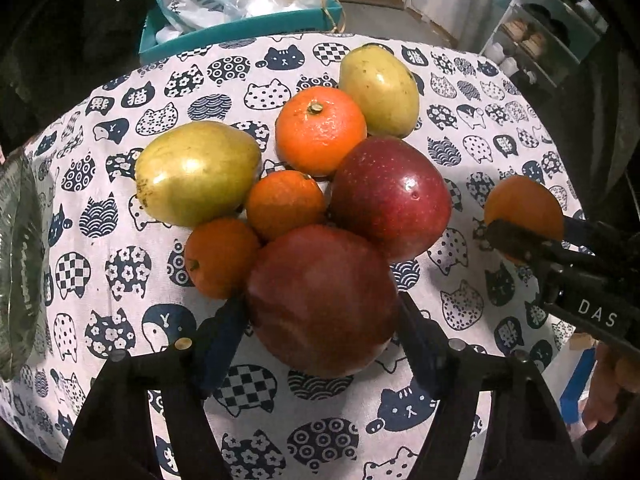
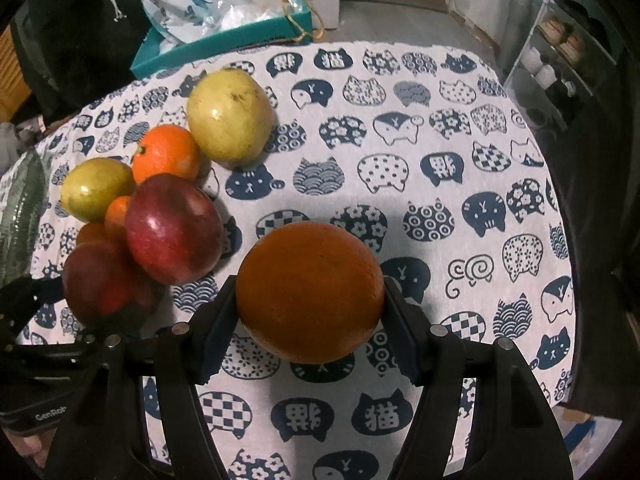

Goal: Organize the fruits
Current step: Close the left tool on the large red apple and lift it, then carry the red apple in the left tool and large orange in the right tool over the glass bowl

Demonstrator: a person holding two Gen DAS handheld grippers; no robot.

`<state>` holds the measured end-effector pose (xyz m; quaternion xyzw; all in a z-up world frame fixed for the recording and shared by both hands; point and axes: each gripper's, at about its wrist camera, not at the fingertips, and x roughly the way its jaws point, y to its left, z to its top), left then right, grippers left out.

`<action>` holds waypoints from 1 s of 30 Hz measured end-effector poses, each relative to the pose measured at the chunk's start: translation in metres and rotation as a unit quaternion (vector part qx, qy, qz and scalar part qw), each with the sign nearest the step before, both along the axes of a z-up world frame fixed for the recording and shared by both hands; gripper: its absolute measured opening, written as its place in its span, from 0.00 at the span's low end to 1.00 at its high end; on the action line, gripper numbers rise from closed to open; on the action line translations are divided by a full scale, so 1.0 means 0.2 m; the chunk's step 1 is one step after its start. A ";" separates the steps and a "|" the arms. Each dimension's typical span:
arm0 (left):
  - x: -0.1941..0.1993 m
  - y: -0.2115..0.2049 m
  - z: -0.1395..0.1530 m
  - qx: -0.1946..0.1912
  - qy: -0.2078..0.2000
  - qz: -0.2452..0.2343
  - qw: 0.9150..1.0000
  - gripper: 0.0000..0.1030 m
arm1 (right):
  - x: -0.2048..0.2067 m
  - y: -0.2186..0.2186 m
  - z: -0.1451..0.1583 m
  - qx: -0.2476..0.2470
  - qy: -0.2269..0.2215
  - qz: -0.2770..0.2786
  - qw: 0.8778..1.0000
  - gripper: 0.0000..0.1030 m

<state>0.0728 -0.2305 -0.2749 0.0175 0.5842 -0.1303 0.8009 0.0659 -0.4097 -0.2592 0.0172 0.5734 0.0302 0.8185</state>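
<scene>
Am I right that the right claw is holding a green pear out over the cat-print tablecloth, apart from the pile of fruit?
Not quite. The right claw is holding an orange, not a green pear, as the right wrist view shows. The rest stands: it is over the cat-print tablecloth, apart from the pile of fruit.

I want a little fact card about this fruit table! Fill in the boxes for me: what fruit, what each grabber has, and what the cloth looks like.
fruit pile: two red apples, two yellow-green mangoes, three small oranges, bunched together
left gripper: fingers either side of the nearest red apple; contact unclear
right gripper: shut on a big orange, apart from the pile
tablecloth: white with navy cat shapes
behind the table: teal box with plastic bags
</scene>
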 end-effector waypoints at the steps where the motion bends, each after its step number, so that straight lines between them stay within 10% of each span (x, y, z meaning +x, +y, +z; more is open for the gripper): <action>1: 0.00 0.01 0.01 -0.001 -0.003 0.000 1.000 0.73 | 0.00 0.00 0.01 0.000 -0.002 0.001 1.000 0.66; 30: -0.13 0.42 0.60 -0.003 -0.162 0.033 0.986 0.73 | -0.05 0.29 0.60 -0.003 -0.152 0.045 0.987 0.65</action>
